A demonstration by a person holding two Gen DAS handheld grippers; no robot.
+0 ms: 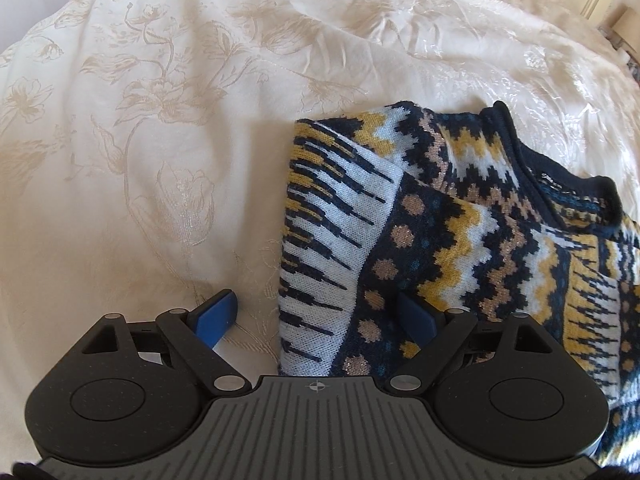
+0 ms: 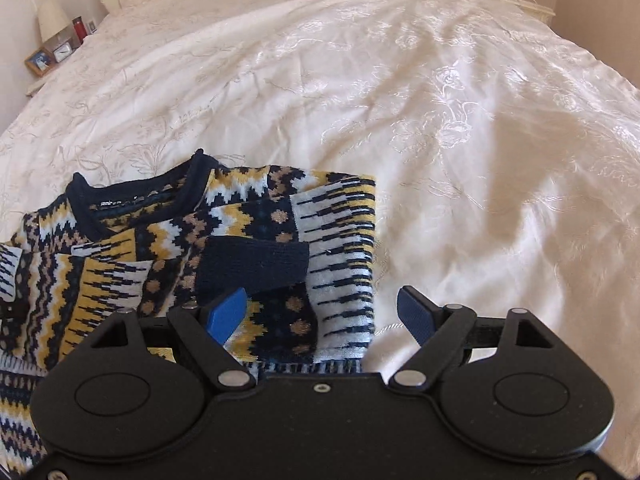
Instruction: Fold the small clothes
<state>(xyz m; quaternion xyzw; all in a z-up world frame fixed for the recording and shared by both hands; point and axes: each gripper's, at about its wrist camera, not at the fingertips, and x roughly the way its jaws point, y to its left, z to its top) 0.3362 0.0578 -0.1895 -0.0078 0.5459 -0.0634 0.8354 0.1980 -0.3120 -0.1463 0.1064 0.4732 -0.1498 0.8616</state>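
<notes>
Both the left gripper (image 1: 316, 316) and right gripper (image 2: 322, 312) are spread over the sweater (image 1: 460, 216); a nightstand (image 2: 44, 64) at 10 o'clock is shown only in the right view.

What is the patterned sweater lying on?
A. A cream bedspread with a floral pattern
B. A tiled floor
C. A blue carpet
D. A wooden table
A: the sweater rests on a cream bedspread with a faint flower design, seen in both wrist views.
</notes>
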